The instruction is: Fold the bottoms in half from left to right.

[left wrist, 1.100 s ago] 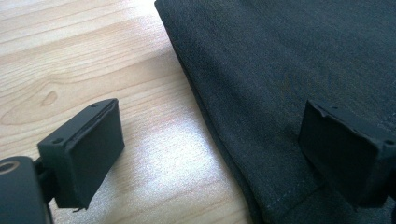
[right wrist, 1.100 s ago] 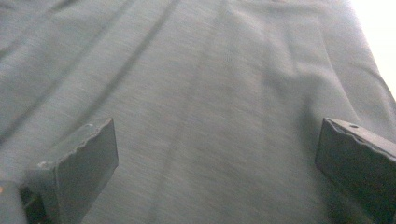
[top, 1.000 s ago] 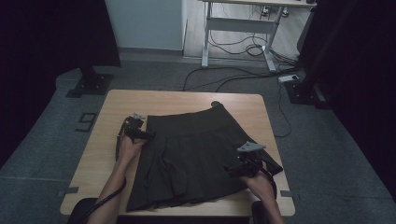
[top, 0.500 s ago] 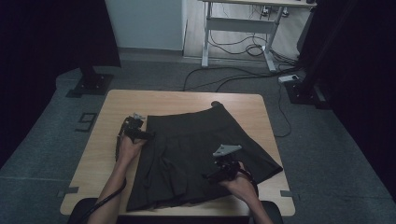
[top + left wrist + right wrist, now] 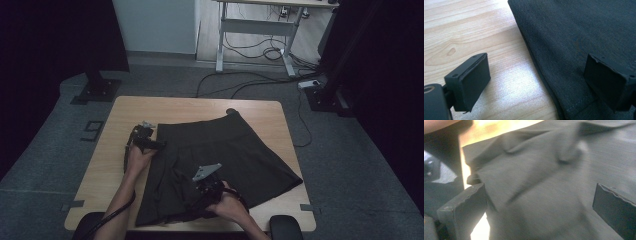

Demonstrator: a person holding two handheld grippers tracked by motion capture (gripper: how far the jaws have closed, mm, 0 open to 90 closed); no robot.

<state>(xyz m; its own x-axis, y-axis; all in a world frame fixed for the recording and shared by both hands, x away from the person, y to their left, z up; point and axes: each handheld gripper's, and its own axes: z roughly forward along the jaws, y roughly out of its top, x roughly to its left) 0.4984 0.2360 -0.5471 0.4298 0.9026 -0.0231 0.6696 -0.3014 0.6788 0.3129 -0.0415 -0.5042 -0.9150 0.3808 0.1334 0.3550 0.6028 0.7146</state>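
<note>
The dark skirt (image 5: 220, 160) lies spread on the table (image 5: 200, 107), waist far, hem near. The left gripper (image 5: 155, 145), jaws wide apart, straddles its left edge; the right gripper (image 5: 202, 189), also gaping, hovers over the near-middle cloth.

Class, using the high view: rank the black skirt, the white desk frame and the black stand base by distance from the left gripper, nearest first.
1. The black skirt: on the table, its edge right beside the left gripper.
2. The black stand base: on the floor beyond the table's far left corner.
3. The white desk frame: at the back of the room, right of centre.
</note>
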